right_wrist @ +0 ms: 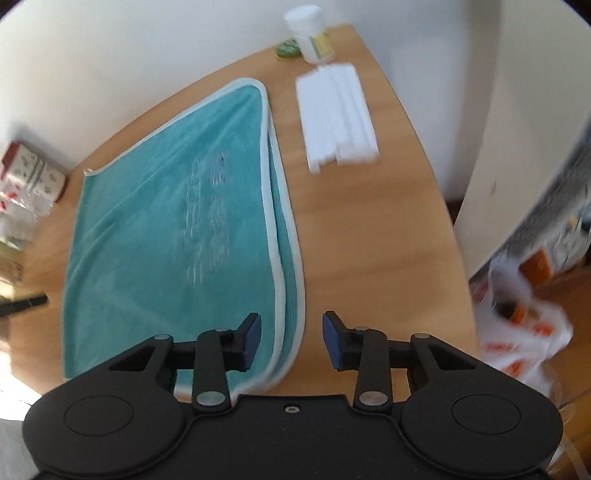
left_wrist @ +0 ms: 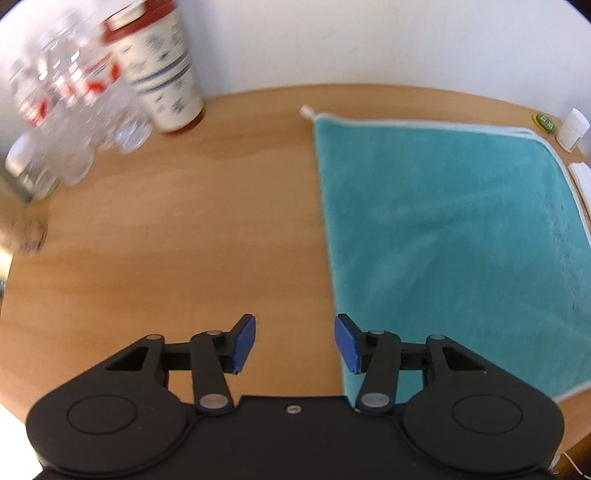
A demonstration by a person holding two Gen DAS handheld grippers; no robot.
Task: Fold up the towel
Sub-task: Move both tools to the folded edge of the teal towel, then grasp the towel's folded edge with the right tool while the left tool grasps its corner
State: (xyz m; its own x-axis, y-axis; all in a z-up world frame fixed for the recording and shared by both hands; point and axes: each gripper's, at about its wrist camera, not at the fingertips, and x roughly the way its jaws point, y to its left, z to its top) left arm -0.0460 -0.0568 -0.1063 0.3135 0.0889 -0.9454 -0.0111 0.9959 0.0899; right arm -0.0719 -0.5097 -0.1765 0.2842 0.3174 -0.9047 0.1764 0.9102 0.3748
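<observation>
Tan wooden surface [left_wrist: 166,240] carries everything. Teal terry towel with pale piped edging [right_wrist: 177,221] lies flat on it, doubled over: two layers show along its right side in the right wrist view, top edge slightly inset from the bottom one, fold on the left side. Pile looks brushed, faint streaks mid-panel. Small white loop tag at the far left corner.

Stack of white flat strips [right_wrist: 338,118] sits just beside the towel's right edge, apart from it. Tall cream cylindrical canister with blue print and red lid [left_wrist: 162,70] stands at far left by the wall, contents not visible. Clear plastic bottles with red labels [left_wrist: 62,96] next to it, blurred. Small white lidded plastic jar [right_wrist: 308,31] at the far right corner, something yellow inside; small green round item [right_wrist: 288,48] touching or just beside it.

Left tool [left_wrist: 294,343]: blue pads spread, empty, over the towel's left edge. Right tool [right_wrist: 291,341]: spread, empty, over the near right corner.
</observation>
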